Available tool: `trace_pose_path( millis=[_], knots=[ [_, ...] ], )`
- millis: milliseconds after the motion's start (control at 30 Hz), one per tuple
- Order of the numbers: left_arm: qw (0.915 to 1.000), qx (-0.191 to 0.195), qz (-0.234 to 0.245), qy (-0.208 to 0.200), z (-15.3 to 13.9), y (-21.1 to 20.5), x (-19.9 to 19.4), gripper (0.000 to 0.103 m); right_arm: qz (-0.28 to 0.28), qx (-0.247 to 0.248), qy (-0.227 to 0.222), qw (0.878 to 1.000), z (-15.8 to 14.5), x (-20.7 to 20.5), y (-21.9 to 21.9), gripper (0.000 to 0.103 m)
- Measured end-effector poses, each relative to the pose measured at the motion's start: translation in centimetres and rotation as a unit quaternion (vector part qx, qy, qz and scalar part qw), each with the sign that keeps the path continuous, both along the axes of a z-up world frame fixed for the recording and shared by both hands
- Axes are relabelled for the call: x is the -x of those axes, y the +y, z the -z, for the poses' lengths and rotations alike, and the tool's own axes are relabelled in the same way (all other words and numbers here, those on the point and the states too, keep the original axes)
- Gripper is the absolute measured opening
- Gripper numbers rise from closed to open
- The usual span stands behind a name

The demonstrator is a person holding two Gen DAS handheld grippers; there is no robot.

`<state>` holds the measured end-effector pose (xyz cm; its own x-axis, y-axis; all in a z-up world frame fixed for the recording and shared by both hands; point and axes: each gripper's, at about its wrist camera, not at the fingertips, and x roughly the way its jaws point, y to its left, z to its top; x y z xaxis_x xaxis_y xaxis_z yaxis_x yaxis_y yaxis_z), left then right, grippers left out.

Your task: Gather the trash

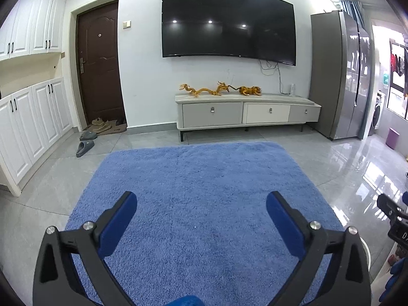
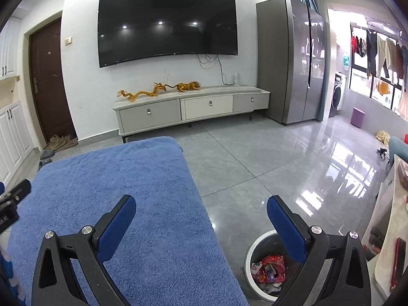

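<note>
A round white bin (image 2: 251, 251) stands on the grey tiles at the lower right of the right wrist view, with red wrappers and other trash (image 2: 269, 270) inside it. My right gripper (image 2: 201, 205) hovers above the edge of the blue rug (image 2: 114, 178) and the bin, open, nothing between its blue pads. My left gripper (image 1: 201, 204) hangs over the middle of the blue rug (image 1: 204, 178), open and empty too. I see no loose trash on the rug in either view. Part of the other gripper shows at the right edge (image 1: 394, 216) of the left wrist view.
A low TV cabinet (image 1: 244, 113) with golden figurines stands against the far wall under a wall-mounted TV (image 1: 227, 23). A grey fridge (image 1: 339, 76) is to the right, white cupboards (image 1: 33, 117) and a brown door (image 1: 99, 63) to the left. Slippers (image 1: 85, 146) lie near the door. A purple stool (image 2: 357, 117) stands far right.
</note>
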<state>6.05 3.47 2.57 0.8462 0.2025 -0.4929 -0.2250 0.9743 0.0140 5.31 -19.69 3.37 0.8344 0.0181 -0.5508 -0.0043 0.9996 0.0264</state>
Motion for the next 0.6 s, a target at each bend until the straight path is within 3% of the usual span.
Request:
trace_pose_path(
  millis=[600],
  knots=[
    [0.9992,-0.028,-0.022,0.02,2.0,0.3,-1.5,0.102,0.064,-0.005,0.016,0.998,2.6,-0.6,-2.1,0.103]
  ],
)
